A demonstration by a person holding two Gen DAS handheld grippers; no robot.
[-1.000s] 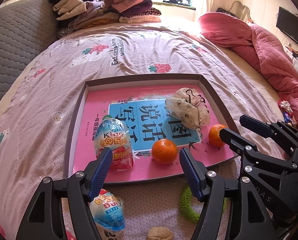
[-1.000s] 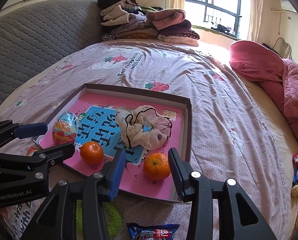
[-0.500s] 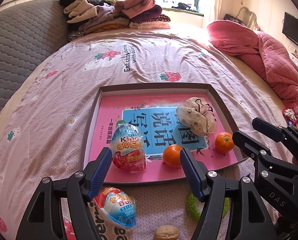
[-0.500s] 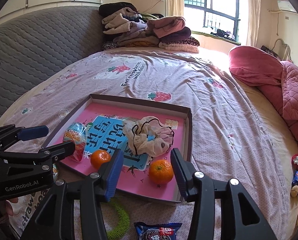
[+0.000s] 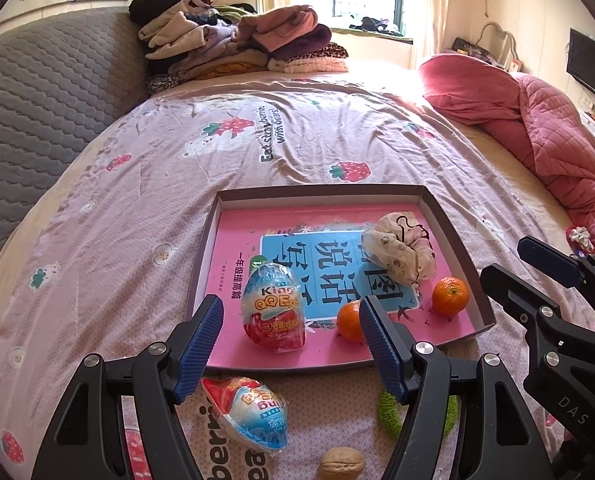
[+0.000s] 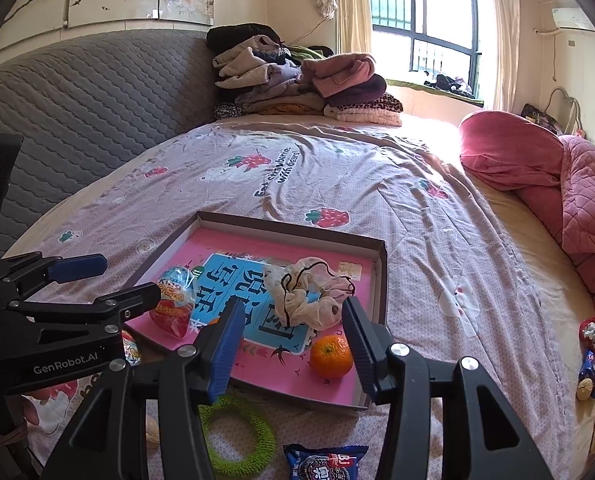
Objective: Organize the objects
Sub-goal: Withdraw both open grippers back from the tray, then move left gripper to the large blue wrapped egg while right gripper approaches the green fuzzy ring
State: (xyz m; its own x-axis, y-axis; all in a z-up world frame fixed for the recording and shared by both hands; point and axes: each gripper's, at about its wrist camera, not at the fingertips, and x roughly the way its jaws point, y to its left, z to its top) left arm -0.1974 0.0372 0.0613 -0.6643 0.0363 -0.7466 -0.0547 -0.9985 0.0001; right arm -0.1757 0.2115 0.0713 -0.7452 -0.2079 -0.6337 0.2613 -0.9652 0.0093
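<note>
Left wrist view: left gripper (image 5: 291, 350) is spread wide, holding nothing, hovering at the near edge of the shallow pink-lined cardboard tray (image 5: 449, 224) on the bed. The tray looks like the collection spot: one foil-wrapped surprise egg (image 5: 273, 310), two small oranges (image 5: 450, 296), one cream scrunchie (image 5: 399, 254). A second wrapped egg (image 5: 253, 416) and one walnut (image 5: 342, 466) wait outside.

Right wrist view: right gripper (image 6: 291, 346) is also spread and empty; one green ring (image 6: 241, 440) and one blue snack packet (image 6: 325, 460) lie near.
</note>
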